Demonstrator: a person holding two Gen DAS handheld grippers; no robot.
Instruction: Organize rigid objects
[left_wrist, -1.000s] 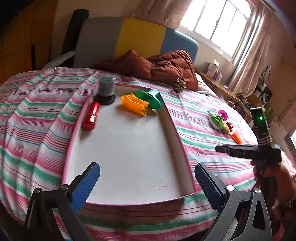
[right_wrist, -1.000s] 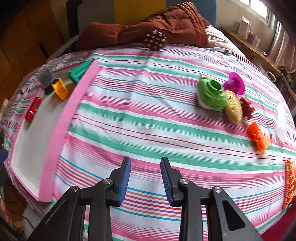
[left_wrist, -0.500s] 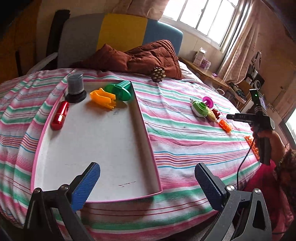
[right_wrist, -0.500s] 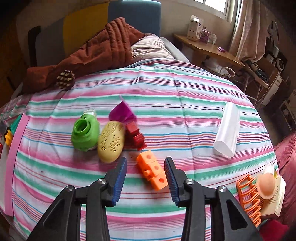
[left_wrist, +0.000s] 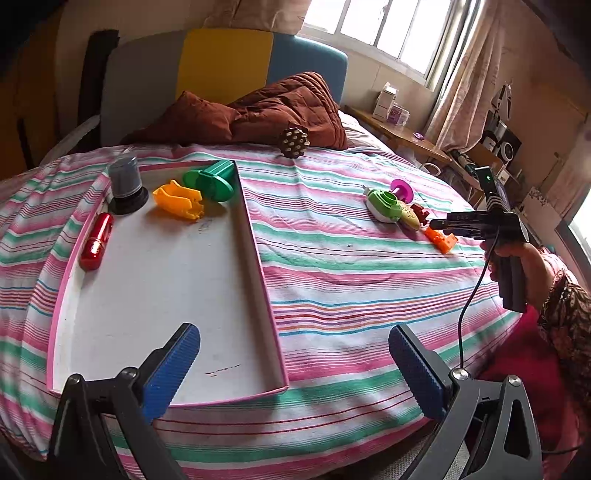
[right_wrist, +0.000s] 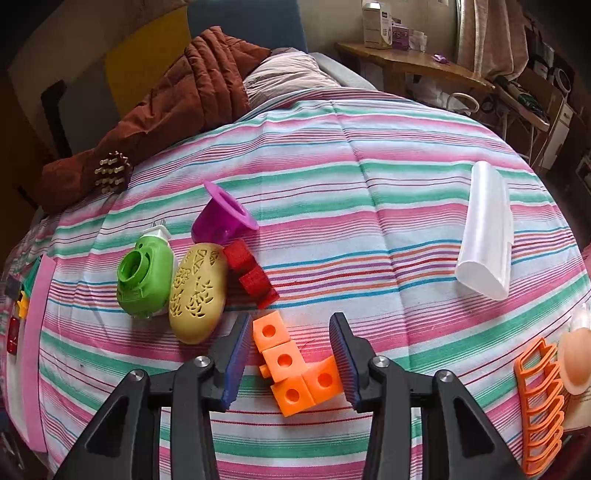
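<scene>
Since a second ago, the right hand-held gripper (right_wrist: 288, 360) has swung across the striped bed (right_wrist: 369, 192) away from the pink-rimmed tray (left_wrist: 258, 236) and now straddles the orange block piece (right_wrist: 295, 369), so the blocks sit ready to be pinched. Its jaws are parted, apparently just clear of the blocks, though the right pad may touch. Beside the orange piece lie red blocks (right_wrist: 251, 275), a yellow oval case (right_wrist: 197, 291) and a green plug-in device (right_wrist: 146, 278). The left hand-held gripper (left_wrist: 291, 369) hangs wide open and empty over the tray's near corner.
</scene>
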